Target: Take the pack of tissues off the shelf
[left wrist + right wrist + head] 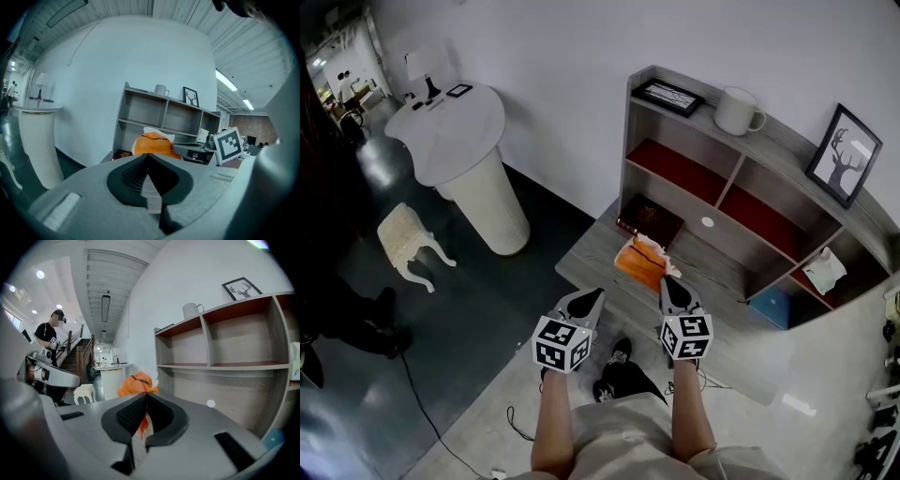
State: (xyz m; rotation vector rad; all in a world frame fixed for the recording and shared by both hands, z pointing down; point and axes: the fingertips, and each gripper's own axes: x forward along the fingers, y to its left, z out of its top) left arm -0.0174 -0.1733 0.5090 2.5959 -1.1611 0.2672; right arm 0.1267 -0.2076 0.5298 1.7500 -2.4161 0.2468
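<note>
My right hand-held gripper (673, 287) pinches the pack of tissues (637, 264) just ahead, off the shelf (630, 150); left hand-held gripper (591, 298) pressed together.

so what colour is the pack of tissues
The pack of tissues is orange with a white tissue sticking out; clearest in the head view.

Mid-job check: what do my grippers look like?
Left gripper and right gripper: light grey tapered shells with black ribbed fingers. Each carries a white cube with black square markers. No cables show on them; no sleeves on the forearms.
</note>
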